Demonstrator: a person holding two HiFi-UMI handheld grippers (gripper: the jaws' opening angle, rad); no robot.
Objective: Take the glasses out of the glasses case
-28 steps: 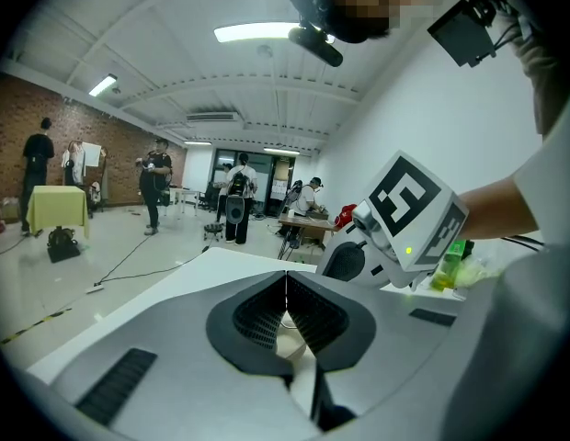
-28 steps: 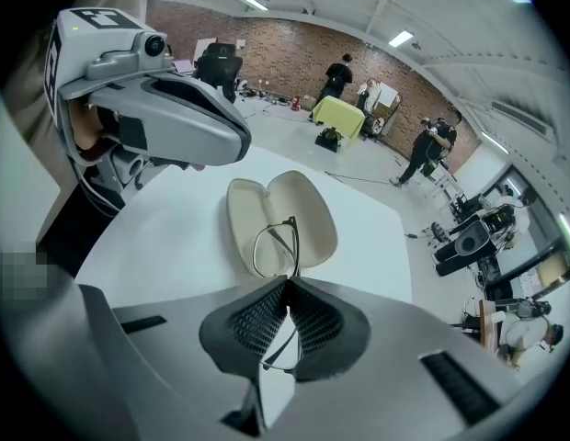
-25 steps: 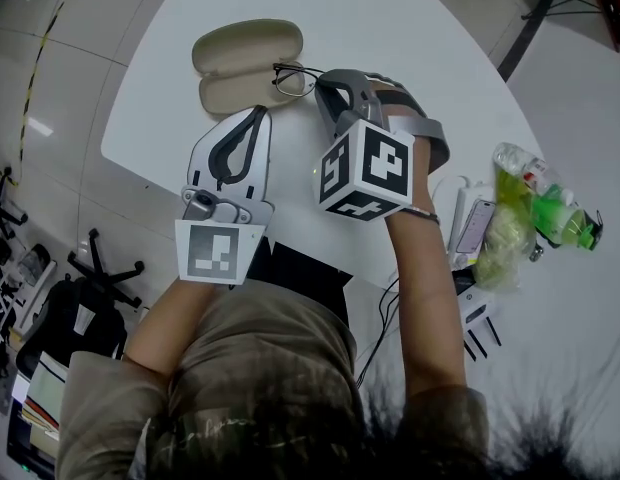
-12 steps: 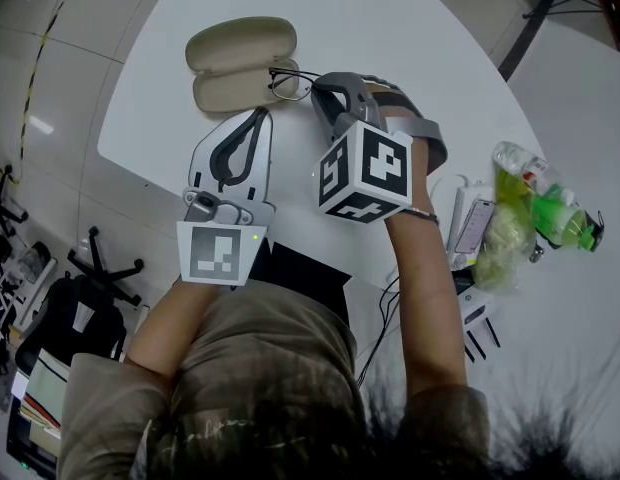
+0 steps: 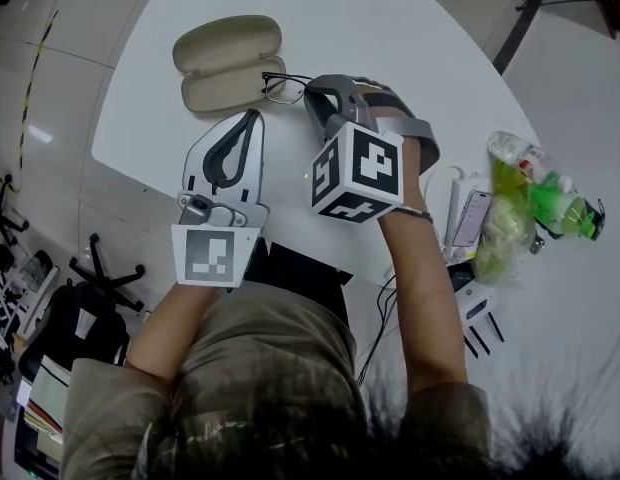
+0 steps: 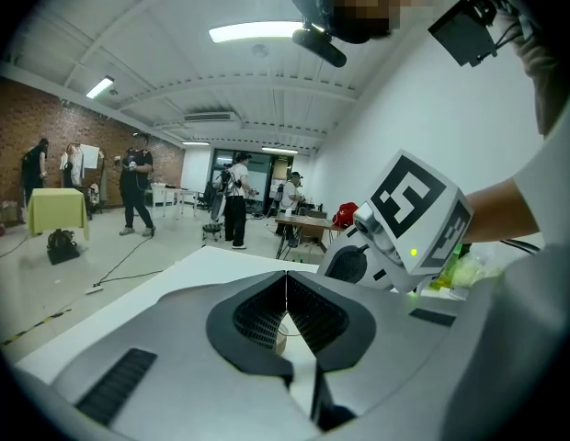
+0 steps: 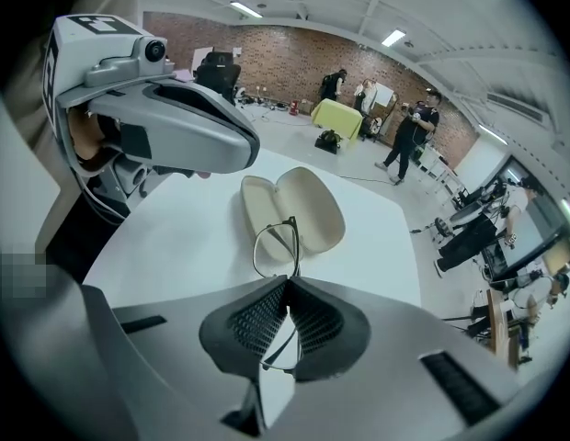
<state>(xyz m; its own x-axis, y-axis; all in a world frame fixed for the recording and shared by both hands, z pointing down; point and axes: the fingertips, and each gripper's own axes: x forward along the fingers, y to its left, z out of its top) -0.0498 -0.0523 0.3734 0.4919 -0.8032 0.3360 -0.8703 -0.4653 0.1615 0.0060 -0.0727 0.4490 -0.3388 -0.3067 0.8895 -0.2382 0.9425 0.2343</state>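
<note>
Two grippers point away from the person over the white table point(image 5: 410, 28), and only the right gripper point(image 5: 312, 95) has work in hand: its jaws are pressed together on the thin dark frame of the glasses point(image 5: 283, 88), pinching them near one end so that a lens sticks out ahead of the tips. The glasses sit just beside the right end of the open beige case point(image 5: 228, 50), largely clear of its two shells; whether they touch the table cannot be told. The chief danger, as I judge it, is the slender hold: a wire frame caught at one point can swivel or slip out under its own weight if the gripper tilts or moves sharply, and hard squeezing could bend it. A temple arm trailing low might also snag the case's rim and drag the light case along, since nothing holds it down. The left gripper point(image 5: 252, 118) has its jaws closed on nothing and sits nearer the table's edge, below the case and apart from it, so it offers no bracing. The right forearm stretches forward across the table with its marker cube facing upward; the left forearm runs roughly parallel, drawn closer to the body.
</note>
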